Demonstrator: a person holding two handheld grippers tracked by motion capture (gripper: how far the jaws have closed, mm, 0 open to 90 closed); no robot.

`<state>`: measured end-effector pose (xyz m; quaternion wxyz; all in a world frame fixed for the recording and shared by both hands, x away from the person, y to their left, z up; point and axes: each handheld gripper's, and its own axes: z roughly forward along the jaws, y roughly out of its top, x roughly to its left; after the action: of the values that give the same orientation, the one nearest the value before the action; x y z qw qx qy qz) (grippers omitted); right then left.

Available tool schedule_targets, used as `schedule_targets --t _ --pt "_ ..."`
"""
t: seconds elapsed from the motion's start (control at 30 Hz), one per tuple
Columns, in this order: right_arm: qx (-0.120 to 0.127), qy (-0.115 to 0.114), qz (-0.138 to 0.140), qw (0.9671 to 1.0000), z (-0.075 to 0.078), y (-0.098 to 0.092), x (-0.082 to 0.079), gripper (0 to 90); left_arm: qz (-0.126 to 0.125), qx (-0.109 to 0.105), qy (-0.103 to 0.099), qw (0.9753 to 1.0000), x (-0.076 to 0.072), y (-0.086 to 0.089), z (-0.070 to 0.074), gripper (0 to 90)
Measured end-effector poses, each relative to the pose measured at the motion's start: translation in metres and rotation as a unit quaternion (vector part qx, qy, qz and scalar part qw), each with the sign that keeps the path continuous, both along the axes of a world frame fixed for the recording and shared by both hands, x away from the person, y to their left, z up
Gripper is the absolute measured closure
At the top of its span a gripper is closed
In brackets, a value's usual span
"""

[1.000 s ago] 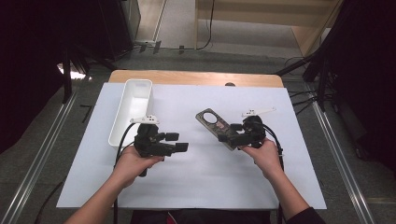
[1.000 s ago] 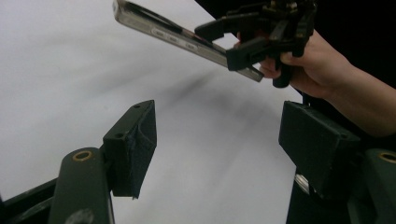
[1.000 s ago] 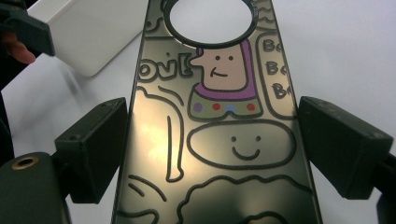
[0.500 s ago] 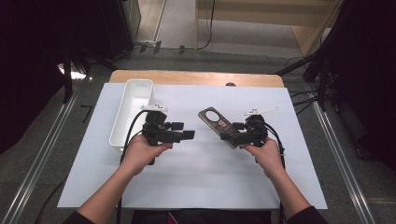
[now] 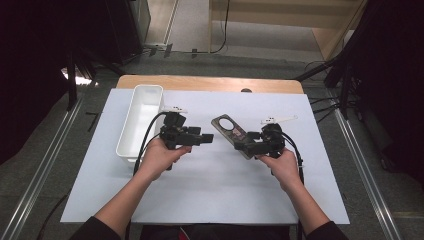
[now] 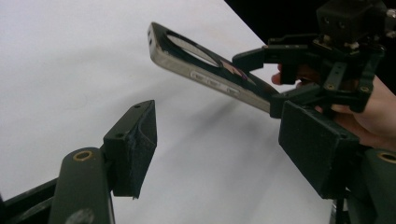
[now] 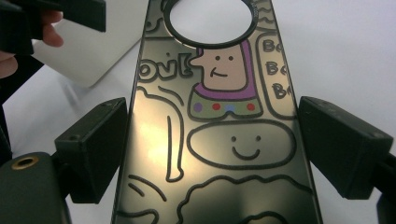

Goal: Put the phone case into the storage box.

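Right claw (image 5: 243, 145) clamps phone case (image 5: 231, 131), tilted up.

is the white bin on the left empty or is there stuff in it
Empty, as far as visible: the high view looks down into the white bin and shows only its bare white floor and walls.

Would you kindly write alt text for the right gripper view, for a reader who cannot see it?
A glossy dark phone case with cartoon doodles and a round camera cutout is held between the right gripper's two black jaws, above a white table covering. At upper left are a white rectangular plastic bin and the left gripper, fingertips behind.
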<state>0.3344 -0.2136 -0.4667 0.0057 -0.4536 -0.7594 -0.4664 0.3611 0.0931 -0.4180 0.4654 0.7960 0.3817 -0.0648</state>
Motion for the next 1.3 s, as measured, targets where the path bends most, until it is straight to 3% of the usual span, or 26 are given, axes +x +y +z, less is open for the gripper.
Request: schedule_targets --t 0.17,0.27,0.5,0.7,0.8,1.1,1.3 --pt "-0.001 0.005 -0.007 1.0000 -0.003 0.003 -0.001 10.9 0.011 0.003 0.001 0.9999 0.005 -0.005 -0.001 28.3" --pt "-0.001 0.006 -0.015 0.9999 -0.004 0.005 -0.001 10.9 0.025 -0.007 0.010 0.9996 0.008 -0.006 -0.002 28.4" --pt "0.009 0.008 -0.030 0.9995 -0.006 0.012 -0.003 10.9 0.037 -0.005 0.032 0.9988 0.015 -0.006 -0.005 28.4" --pt "0.019 0.000 -0.045 0.9988 -0.008 0.019 -0.002 10.9 0.045 -0.008 0.064 0.9969 0.022 -0.009 -0.002 28.4" --pt "0.025 0.000 -0.048 0.9985 -0.010 0.023 -0.003 10.9 0.045 0.001 0.081 0.9957 0.023 -0.012 0.000 29.9" --pt "0.039 -0.009 -0.063 0.9972 -0.011 0.025 -0.005 10.9 0.056 0.002 0.101 0.9932 0.029 -0.018 0.002 30.1" --pt "0.057 -0.002 -0.077 0.9954 -0.012 0.024 -0.006 10.9 0.066 0.012 0.109 0.9918 0.035 -0.023 0.006 30.1"
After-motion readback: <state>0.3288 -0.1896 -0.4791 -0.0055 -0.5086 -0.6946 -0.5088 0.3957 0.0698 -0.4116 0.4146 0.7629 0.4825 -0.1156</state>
